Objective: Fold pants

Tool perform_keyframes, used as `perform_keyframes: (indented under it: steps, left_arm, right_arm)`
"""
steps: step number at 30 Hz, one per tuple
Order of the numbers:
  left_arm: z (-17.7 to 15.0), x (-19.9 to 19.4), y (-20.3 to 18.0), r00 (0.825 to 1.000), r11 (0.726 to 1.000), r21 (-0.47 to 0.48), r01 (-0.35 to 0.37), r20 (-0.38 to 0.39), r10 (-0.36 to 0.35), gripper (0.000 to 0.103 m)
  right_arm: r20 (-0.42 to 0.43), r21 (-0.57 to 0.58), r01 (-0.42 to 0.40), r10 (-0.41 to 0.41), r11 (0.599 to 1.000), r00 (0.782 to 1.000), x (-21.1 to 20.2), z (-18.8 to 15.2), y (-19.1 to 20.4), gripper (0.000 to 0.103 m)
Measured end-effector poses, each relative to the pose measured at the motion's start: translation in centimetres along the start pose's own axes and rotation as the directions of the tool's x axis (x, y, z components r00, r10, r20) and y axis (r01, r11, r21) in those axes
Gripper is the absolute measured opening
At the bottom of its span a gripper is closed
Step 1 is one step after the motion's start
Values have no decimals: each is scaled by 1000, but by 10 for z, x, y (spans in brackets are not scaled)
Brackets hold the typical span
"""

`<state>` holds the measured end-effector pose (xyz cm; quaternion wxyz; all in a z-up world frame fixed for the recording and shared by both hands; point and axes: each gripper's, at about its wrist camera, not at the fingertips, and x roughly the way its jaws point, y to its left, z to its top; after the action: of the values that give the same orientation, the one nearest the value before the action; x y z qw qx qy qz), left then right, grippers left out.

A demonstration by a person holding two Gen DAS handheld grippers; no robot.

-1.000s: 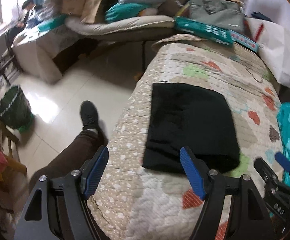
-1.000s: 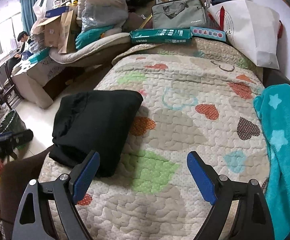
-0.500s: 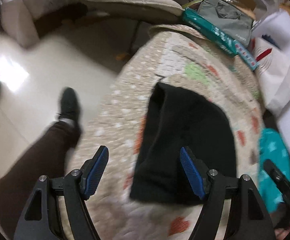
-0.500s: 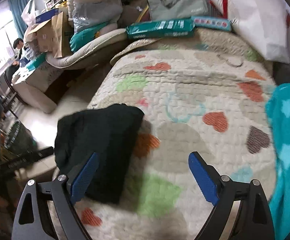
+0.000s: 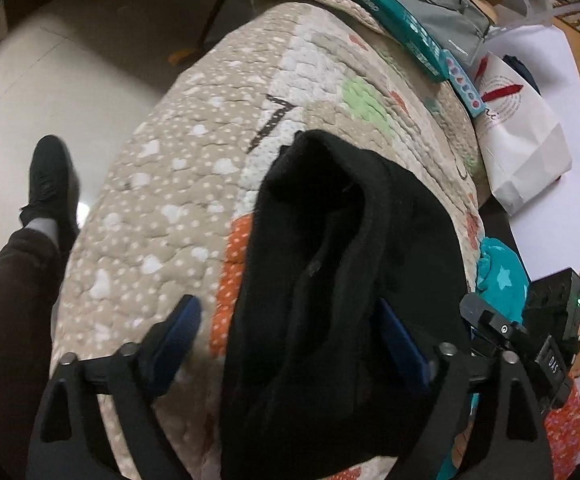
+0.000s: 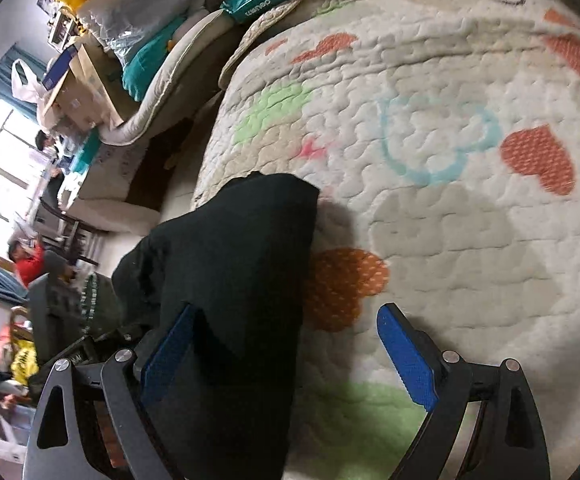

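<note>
- Holding both claws wide open, you grip nothing w/ either one.
- Left claw [image 5: 290,344]: blue pads spread apart; black pants [image 5: 342,280] fill the gap betw. them. Contact betw. pads and fabric: cannot tell.
- Right claw [image 6: 285,356]: blue pads spread likewise; its left pad sits over the pants [image 6: 229,280], its right pad over bare quilt [image 6: 470,220].
- Pants location: folded bundle on the quilt-covered bed, near the bed's edge on the floor side. Left wrist view shows stacked fabric layers w/ a crease running lengthwise down the bundle.
- Quilt [image 5: 161,208]: beige, padded, printed w/ hearts in orange, green, light blue.
- Right claw's body [image 5: 530,340] shows at the right edge of the left wrist view, just beside the pants.
- Your leg in dark trousers and black shoe [image 5: 49,176] stands on the tiled floor beside the bed.
- Far end of bed: teal box [image 5: 394,24], grey bag [image 5: 438,12], white paper bag [image 5: 522,136].
- Teal star-print blanket [image 5: 502,276] lies at the bed's right side.
- Background, right wrist view: person in red [image 6: 29,260], blurred.
</note>
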<state>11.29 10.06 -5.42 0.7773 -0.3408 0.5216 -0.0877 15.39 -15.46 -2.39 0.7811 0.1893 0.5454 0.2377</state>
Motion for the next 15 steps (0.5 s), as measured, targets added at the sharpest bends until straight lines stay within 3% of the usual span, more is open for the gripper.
perform_keyframes:
  steps: [3,6,8,10,12,14,15]
  left_arm:
    - [4,5,-4,1000,1000,10,-3,-8,3,101]
    - [4,6,-9,999,999,21,-36,-10,36,101]
    - [2,5,-11,998,998,29,-56,-11,56,92]
    - [0,0,-17,998,996,63,-63,-6,63,57]
    - [-1,-5,-22,999,997,63,-40,-8,41,49]
    - [-3,-7,-23,999,997,62,-49,0,49,48]
    - [-3,-6,-23,999,997,60,-54,3,54,48]
  right_arm:
    - [-13,11,-41,41,999,999,11,1,0,95]
    - [-9,16,-67,67,998,998,20,-2,0,95]
    - [-1,10,-73,73,997,997,21,-1,0,96]
    - [-1,1,-74,74,997,997,23,-1,3,96]
    - [-4,1,-92,92,996,996,23,-2,4,96]
    - [-24,9,-140,140,990,990,25,-5,5,92]
    - [-43,12,-167,167,986,985,27,-6,8,85]
